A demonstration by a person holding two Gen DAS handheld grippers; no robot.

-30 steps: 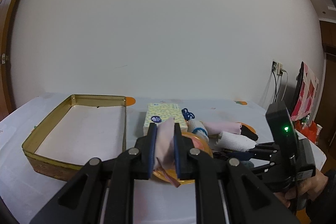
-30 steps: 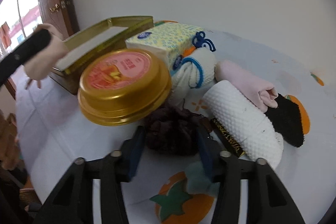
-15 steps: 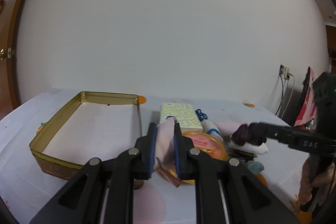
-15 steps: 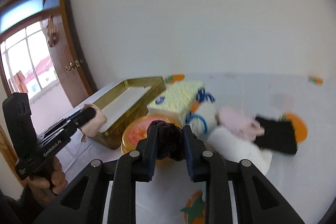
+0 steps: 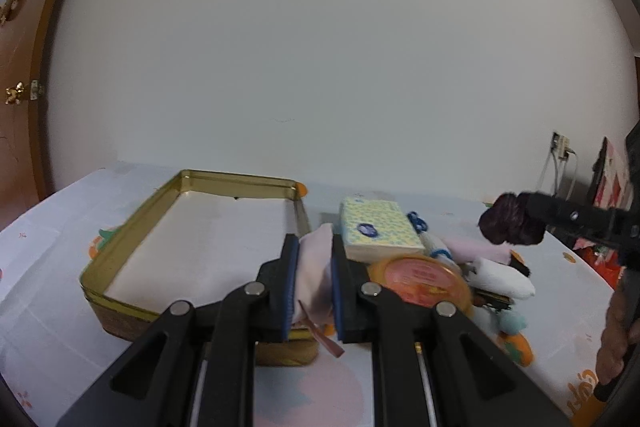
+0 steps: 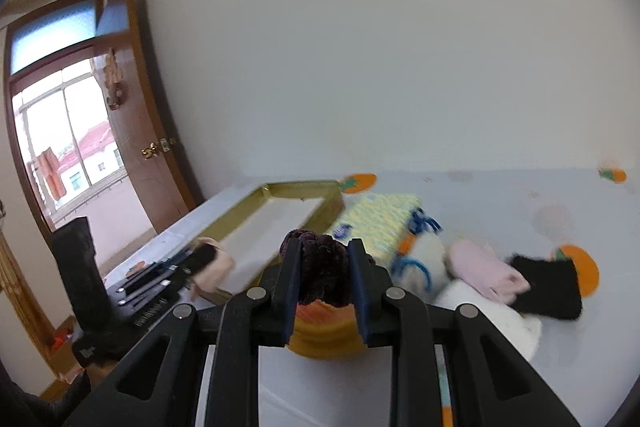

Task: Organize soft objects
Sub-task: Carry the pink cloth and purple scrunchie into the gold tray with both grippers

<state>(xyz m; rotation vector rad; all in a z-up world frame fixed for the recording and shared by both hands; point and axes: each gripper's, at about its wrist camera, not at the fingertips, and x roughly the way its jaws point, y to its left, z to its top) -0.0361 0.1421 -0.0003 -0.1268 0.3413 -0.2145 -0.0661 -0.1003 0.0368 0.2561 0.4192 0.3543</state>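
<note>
1. Your left gripper [image 5: 312,283] pinches a pale pink cloth [image 5: 314,277] between its blue pads, above the near right corner of the gold tin [image 5: 120,251]; its lower folds are hidden behind the fingers.
2. Your right gripper [image 6: 324,279] clamps a dark purple, ruffled scrunchie [image 6: 322,267], raised above the table [image 6: 520,195]; it hides most of the round orange-lidded can [image 6: 324,331].
3. The shallow, rectangular metal tin is open, with a pale floor.
4. Beside it sit a dotted tissue pack [image 5: 378,229], a white-and-blue sock [image 6: 420,263], a pink roll [image 6: 484,267], a black cloth [image 6: 546,293] and a white knit roll [image 5: 502,279], all blurred in the right view.
</note>
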